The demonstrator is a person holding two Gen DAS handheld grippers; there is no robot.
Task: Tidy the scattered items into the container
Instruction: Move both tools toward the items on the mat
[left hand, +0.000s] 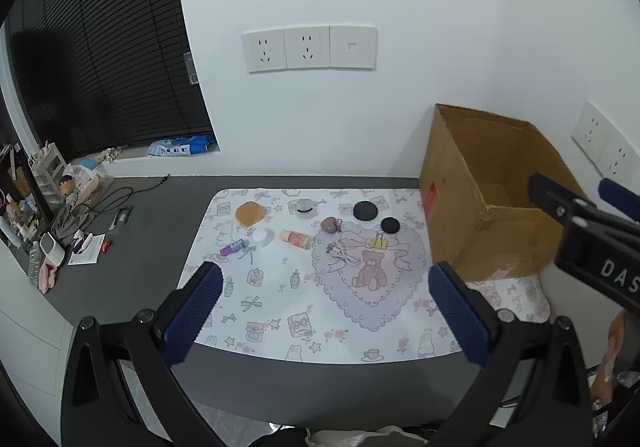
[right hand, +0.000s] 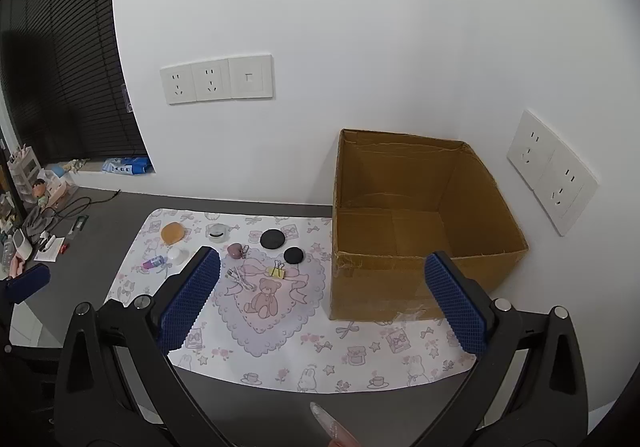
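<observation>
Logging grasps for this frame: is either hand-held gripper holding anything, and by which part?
Nothing is held. The left hand-held gripper and right hand-held gripper are both open and empty above the mat.

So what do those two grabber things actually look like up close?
Each is black plastic: the left gripper and right gripper have two angled arms, silver screws and blue, bumpy-textured finger pads. White letters "DAS" mark the right gripper's side, seen from the left wrist.

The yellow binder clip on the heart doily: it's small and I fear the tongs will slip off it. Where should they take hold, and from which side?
Probably from above, closing on the yellow binder clip body across its two flat faces. It lies low on the heart doily, its wire handles pointing toward the smaller black disc, so a side approach would likely scrape the mat. Finer detail is too small to tell.
</observation>
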